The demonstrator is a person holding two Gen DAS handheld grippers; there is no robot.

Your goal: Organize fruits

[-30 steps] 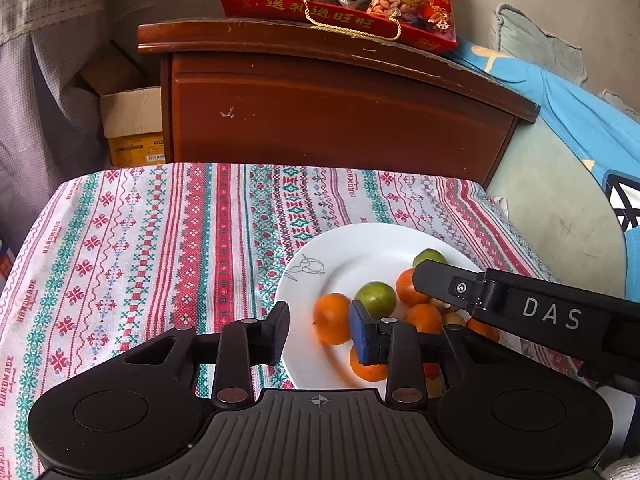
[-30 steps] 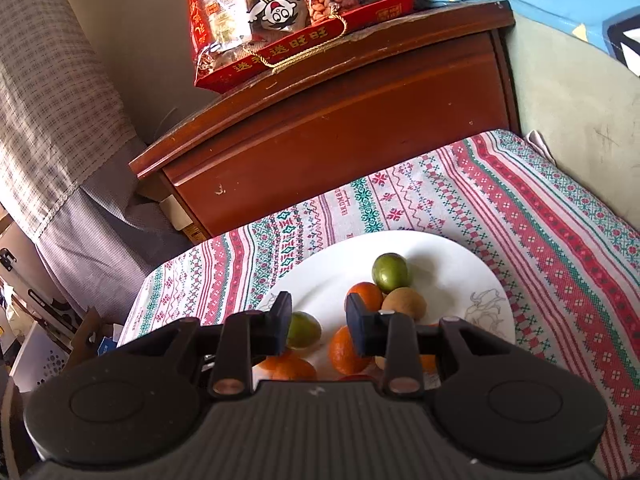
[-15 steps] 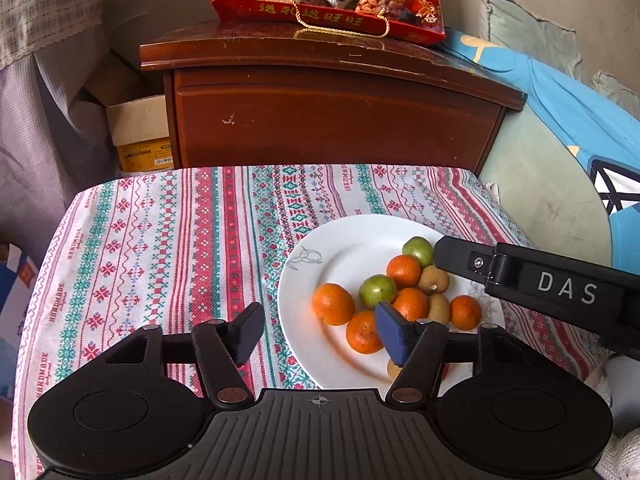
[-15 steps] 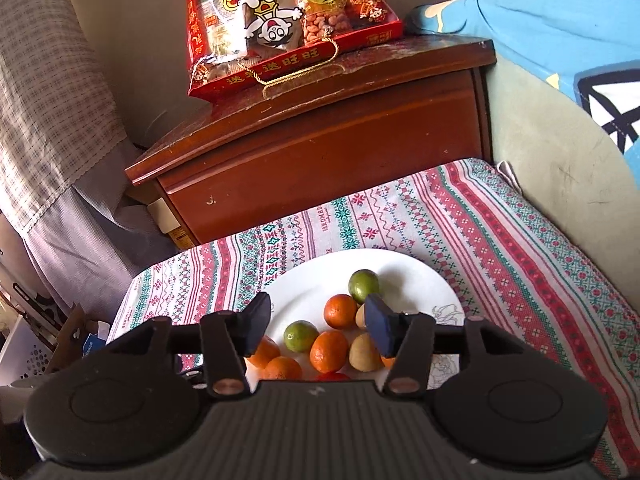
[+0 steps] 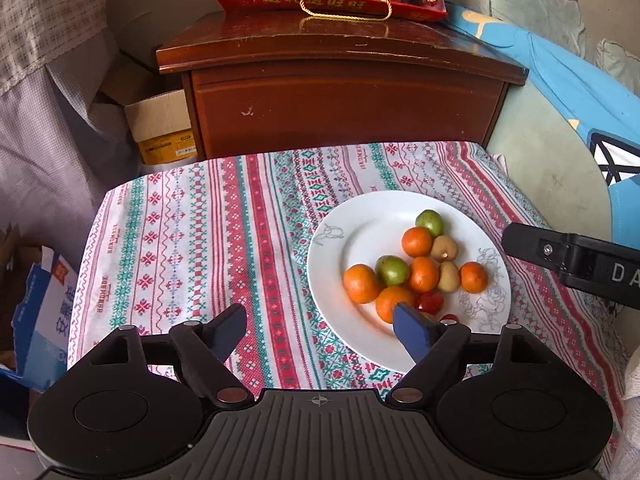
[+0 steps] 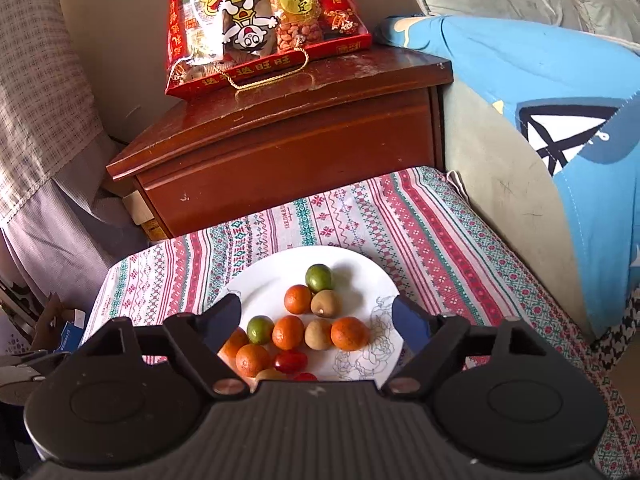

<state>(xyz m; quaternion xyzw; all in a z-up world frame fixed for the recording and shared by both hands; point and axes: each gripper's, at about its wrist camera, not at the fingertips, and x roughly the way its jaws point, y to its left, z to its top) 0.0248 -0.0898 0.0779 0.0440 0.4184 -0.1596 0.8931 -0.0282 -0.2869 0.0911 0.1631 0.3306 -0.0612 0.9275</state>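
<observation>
Fruits [image 6: 288, 332] crowd plate [image 5: 360, 220] — both claws, left claw [image 5: 320, 332] and right claw [image 6: 316, 320], opening, empty — nightstand [image 5: 340, 92] beyond.

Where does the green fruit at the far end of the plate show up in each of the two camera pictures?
Left wrist view: far green fruit sits right of centre, at the far end of the pile.
Right wrist view: the same fruit sits at centre, again farthest back.
Shared landmark: the white plate.
</observation>
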